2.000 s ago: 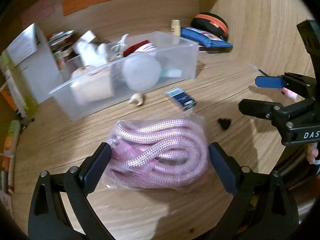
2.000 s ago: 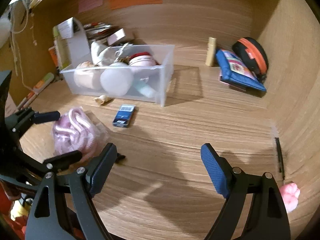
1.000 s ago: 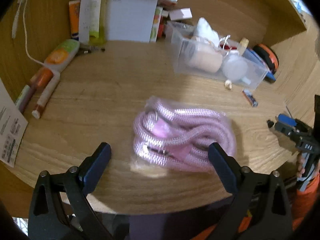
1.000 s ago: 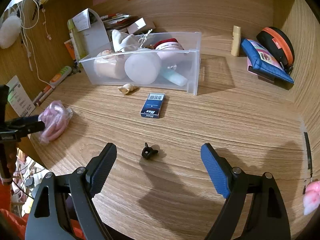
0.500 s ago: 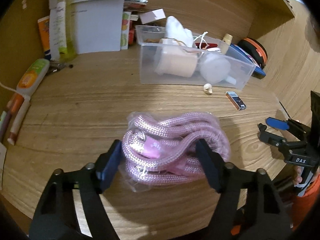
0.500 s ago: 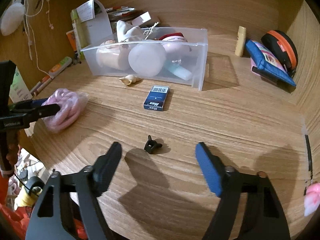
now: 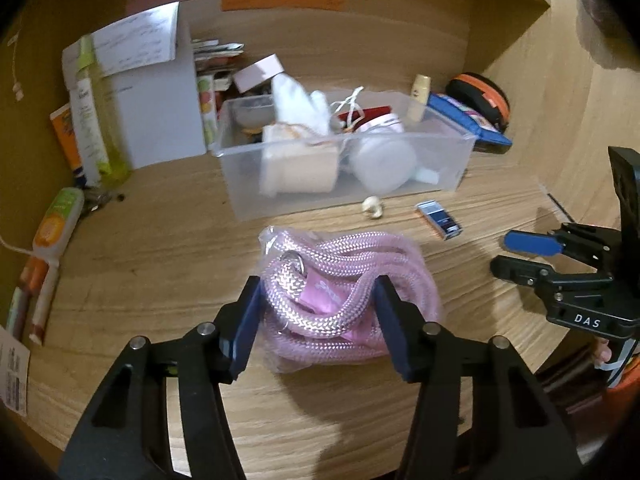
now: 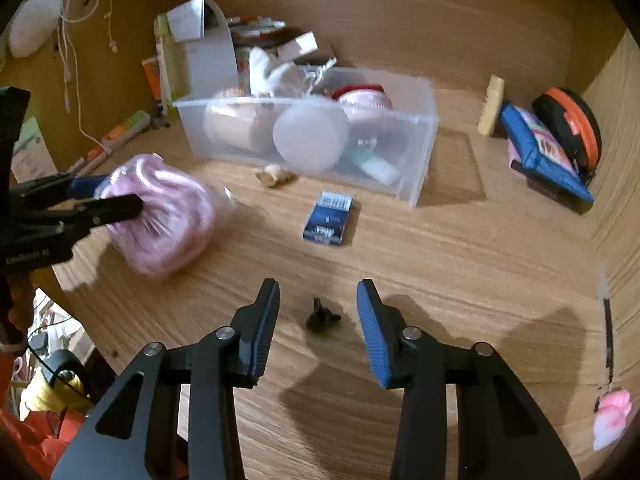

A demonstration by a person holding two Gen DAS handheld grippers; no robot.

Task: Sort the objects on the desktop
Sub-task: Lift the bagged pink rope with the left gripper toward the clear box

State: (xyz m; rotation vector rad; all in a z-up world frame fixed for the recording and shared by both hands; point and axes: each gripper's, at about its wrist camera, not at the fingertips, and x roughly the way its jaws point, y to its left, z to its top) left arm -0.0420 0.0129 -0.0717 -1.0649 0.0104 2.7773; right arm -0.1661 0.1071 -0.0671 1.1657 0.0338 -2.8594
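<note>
Left tongs [image 7: 316, 312] grip one rope bag [image 7: 344, 300]; one clip [image 8: 322, 316] between right tongs [image 8: 318, 332].

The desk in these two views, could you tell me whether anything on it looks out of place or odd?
A few small things lie loose on the desk outside the clear bin: a seashell, a small blue box and a tiny black clip between the right claw's open fingers. Nothing looks spilled or broken.

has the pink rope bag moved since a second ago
Yes. In the right wrist view the pink rope bag, clamped by the left gripper, has shifted right, closer to the clear bin.
</note>
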